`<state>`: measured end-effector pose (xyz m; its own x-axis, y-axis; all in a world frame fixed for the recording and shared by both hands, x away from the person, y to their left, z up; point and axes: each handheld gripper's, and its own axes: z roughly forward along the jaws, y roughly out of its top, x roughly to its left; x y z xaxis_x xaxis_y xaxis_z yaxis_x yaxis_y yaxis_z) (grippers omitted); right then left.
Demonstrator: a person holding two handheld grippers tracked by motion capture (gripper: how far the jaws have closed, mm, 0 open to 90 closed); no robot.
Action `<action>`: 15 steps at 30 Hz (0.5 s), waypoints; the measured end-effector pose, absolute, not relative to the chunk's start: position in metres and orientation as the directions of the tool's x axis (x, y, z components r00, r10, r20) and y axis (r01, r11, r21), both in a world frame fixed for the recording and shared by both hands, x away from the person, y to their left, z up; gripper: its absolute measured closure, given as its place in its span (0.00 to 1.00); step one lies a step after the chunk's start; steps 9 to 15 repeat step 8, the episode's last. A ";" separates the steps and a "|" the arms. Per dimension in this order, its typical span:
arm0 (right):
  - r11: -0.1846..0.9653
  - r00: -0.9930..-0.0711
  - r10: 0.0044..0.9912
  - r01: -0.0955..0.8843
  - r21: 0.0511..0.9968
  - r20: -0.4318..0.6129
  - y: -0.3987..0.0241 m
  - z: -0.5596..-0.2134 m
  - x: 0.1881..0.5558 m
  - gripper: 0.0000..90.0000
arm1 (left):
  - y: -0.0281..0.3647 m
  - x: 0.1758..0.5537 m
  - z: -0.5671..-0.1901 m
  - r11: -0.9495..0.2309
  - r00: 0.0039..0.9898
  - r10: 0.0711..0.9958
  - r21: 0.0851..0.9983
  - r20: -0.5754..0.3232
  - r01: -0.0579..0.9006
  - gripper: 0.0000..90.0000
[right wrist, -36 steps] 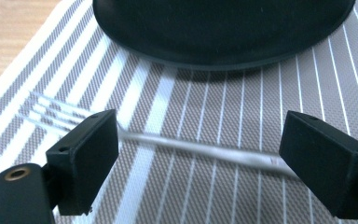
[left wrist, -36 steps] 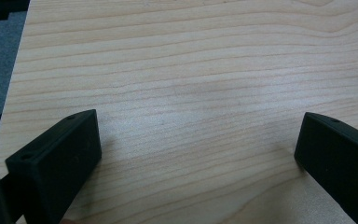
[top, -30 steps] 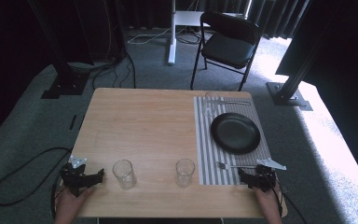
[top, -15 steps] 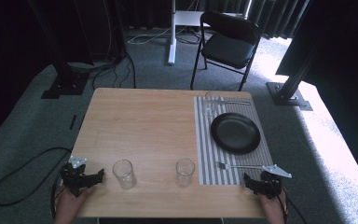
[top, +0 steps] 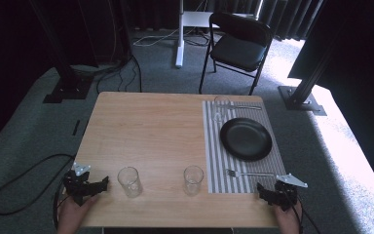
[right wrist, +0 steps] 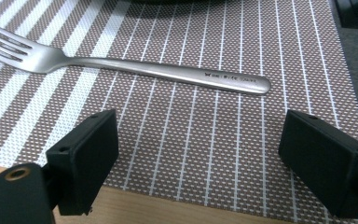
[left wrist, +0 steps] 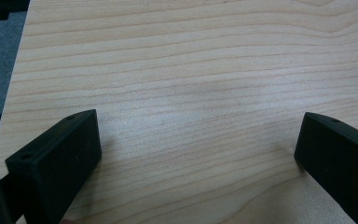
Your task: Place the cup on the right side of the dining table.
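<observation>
My left gripper lies open at the table's near left corner, its jaws pointing right toward an empty glass. In the left gripper view the left gripper spreads wide over bare wood. My right gripper sits open at the near right corner, on the front edge of the striped placemat. A fork lies just beyond it. In the right gripper view the fork lies crosswise ahead of the open right gripper, tines to the left, nothing between the jaws.
On the placemat sit a black plate, a third glass and a utensil at the far edge. A second glass stands beside the mat. A folding chair stands behind the wooden table. A cable loops on the floor at left.
My right gripper has drawn back a little toward the front right corner of the table. The left gripper and all tableware have stayed put.
</observation>
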<state>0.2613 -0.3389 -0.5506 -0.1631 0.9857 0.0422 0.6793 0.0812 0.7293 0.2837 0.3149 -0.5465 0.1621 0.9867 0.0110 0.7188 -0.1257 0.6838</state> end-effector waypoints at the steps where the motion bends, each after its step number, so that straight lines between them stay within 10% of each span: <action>1: 0.095 -0.159 0.987 0.681 0.726 0.021 -0.337 -0.551 0.261 0.13 | 0.315 0.284 -0.546 -0.126 0.162 0.987 0.684 0.011 0.719 0.01; 15: 0.083 -0.139 0.990 0.683 0.725 0.017 -0.336 -0.551 0.260 0.13 | 0.315 0.284 -0.546 -0.126 0.162 0.987 0.684 0.011 0.719 0.01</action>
